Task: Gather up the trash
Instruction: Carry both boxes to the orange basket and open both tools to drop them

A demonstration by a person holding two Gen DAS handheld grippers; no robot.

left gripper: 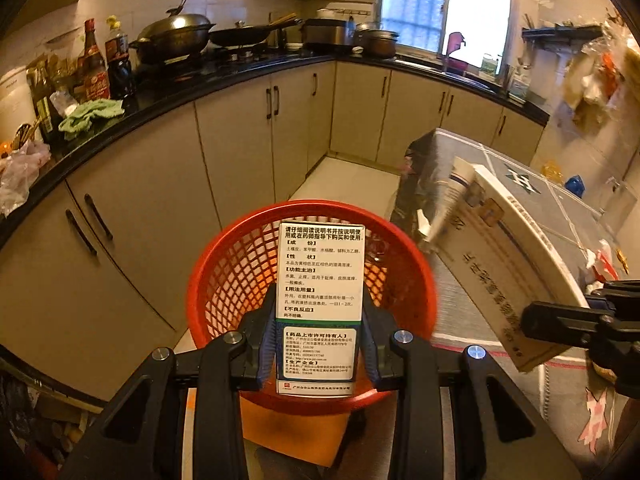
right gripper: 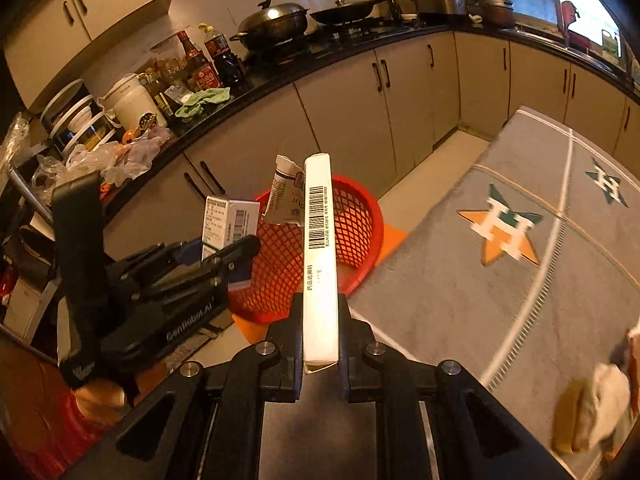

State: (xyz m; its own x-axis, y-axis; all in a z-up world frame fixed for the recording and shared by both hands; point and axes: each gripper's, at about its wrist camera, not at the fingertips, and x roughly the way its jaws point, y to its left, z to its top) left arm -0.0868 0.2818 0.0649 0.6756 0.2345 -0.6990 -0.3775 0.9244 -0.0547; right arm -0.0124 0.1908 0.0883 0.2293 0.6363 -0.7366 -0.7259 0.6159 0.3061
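Note:
My left gripper [left gripper: 320, 320] is shut on an upright white and green medicine box [left gripper: 320, 280] printed with text, held right over the red mesh basket [left gripper: 236, 276] on the floor. In the right wrist view, my right gripper [right gripper: 320, 304] is shut on a flat white carton [right gripper: 320, 240] held edge-on, barcode up. A crumpled tube [right gripper: 284, 192] sticks out at its far end, in front of the basket [right gripper: 356, 220]. The left gripper [right gripper: 220, 252] and its box [right gripper: 224, 224] hang just left of the basket. The right gripper [left gripper: 560, 320] and its carton [left gripper: 508, 256] come in from the right.
A table under a grey cloth with star logos [right gripper: 520, 280] stands to the right of the basket, with crumpled scraps [right gripper: 592, 416] at its near corner. Beige cabinets [left gripper: 240, 152] run behind the basket under a black counter [left gripper: 168, 96] crowded with bottles, pans and a green rag [left gripper: 90, 114].

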